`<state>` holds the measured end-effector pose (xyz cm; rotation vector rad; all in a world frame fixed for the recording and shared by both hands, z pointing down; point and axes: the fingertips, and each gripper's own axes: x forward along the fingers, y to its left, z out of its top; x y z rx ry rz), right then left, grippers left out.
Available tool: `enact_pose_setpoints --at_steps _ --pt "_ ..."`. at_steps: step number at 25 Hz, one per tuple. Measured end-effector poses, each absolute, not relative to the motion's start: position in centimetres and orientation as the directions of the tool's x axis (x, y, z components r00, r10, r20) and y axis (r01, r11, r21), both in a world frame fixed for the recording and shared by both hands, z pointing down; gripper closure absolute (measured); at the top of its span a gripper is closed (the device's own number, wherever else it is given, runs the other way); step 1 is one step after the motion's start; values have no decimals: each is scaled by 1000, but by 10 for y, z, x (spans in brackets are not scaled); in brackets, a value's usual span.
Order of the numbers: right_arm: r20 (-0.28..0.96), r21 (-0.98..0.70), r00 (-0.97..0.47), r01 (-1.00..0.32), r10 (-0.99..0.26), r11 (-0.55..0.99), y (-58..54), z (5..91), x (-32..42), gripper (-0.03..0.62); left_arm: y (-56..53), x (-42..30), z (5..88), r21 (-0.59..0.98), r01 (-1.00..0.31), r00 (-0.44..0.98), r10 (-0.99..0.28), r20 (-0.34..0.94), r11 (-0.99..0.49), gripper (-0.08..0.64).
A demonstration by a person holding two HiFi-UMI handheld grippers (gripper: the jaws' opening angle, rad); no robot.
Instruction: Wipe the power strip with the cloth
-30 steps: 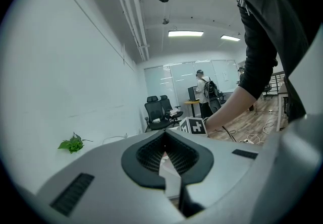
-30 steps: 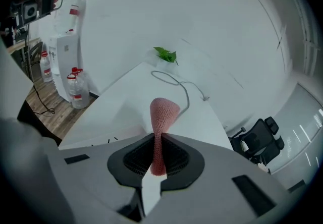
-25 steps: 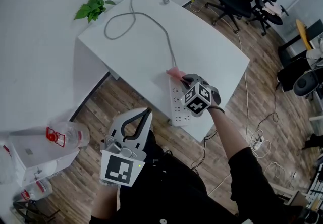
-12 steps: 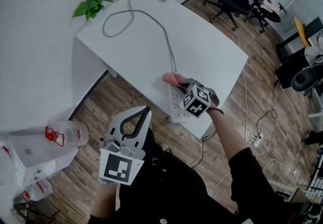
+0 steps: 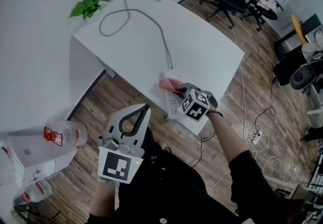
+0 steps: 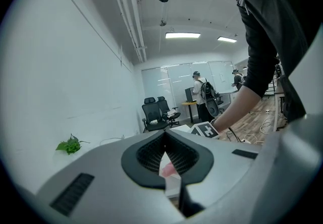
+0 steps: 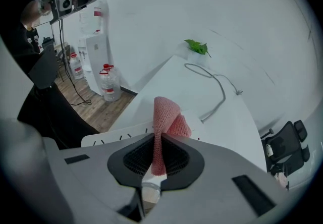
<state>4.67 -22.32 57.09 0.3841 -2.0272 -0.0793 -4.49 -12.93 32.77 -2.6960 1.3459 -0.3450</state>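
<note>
My right gripper (image 7: 157,140) has its fingers clenched on the pink cloth (image 7: 166,117), which stands up in a fold between them. In the head view the cloth (image 5: 169,84) lies on the far end of the white power strip (image 5: 173,108). The strip lies along the near edge of the white counter (image 5: 202,46). Its grey cable (image 5: 151,18) loops away across the counter towards a green plant (image 5: 88,5) by the far corner. My left gripper (image 5: 145,111) hangs off the counter over the wooden floor, close to my body. Its fingers are pressed together with nothing between them.
</note>
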Motion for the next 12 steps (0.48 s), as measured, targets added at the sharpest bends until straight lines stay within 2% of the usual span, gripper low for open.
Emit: enact_pose_setpoints --at_steps 12 --pt "853 175 -454 -216 -257 961 -170 572 56 541 -112 -28 322 -212 -762 597 -791 136 -612 546"
